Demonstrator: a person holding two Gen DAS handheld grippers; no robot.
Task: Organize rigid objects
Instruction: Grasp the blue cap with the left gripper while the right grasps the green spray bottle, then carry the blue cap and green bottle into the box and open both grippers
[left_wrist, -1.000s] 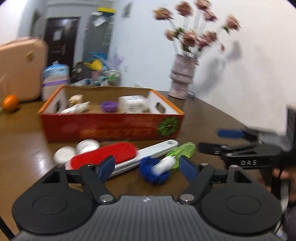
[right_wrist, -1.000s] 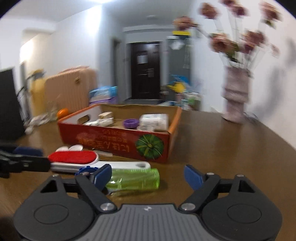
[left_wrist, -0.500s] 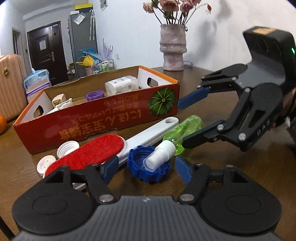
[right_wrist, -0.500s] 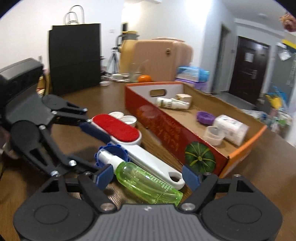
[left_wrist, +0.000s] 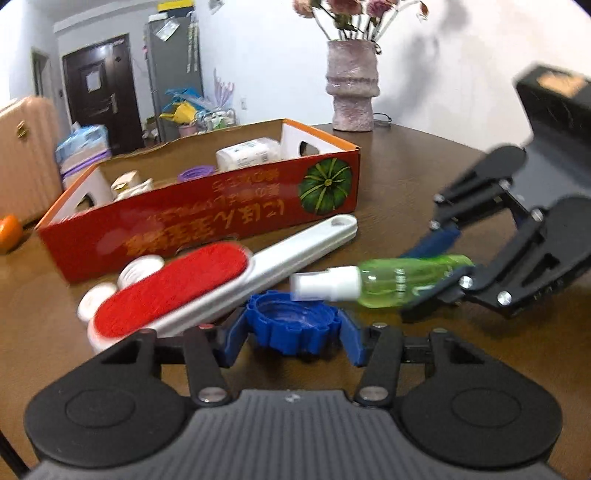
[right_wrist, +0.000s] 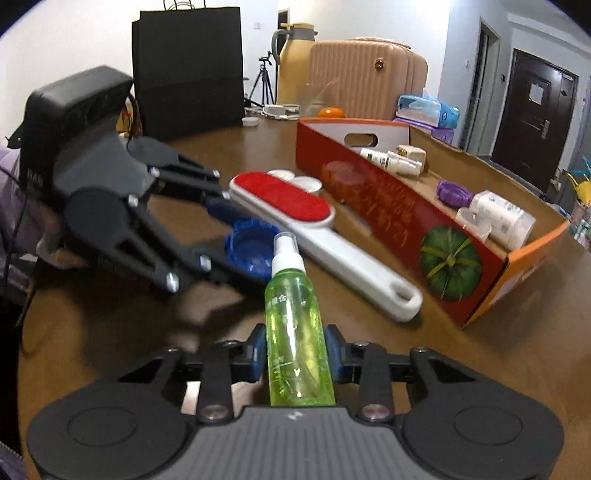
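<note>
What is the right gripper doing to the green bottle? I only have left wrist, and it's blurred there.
Observer: The right gripper has just been closing. Both pads press the bottle at mid-body, nozzle pointing away.
Operator: Is the nozzle clear of the cap?
Observer: It overlaps the cap rim in the right wrist view, so contact can't be told. The cap lies open side up between the fingers of the left gripper, which have just been closing.
Operator: Is anything in the box hidden from me?
Observer: Yes, a clear cup inside the box, beside the white roll.
</note>
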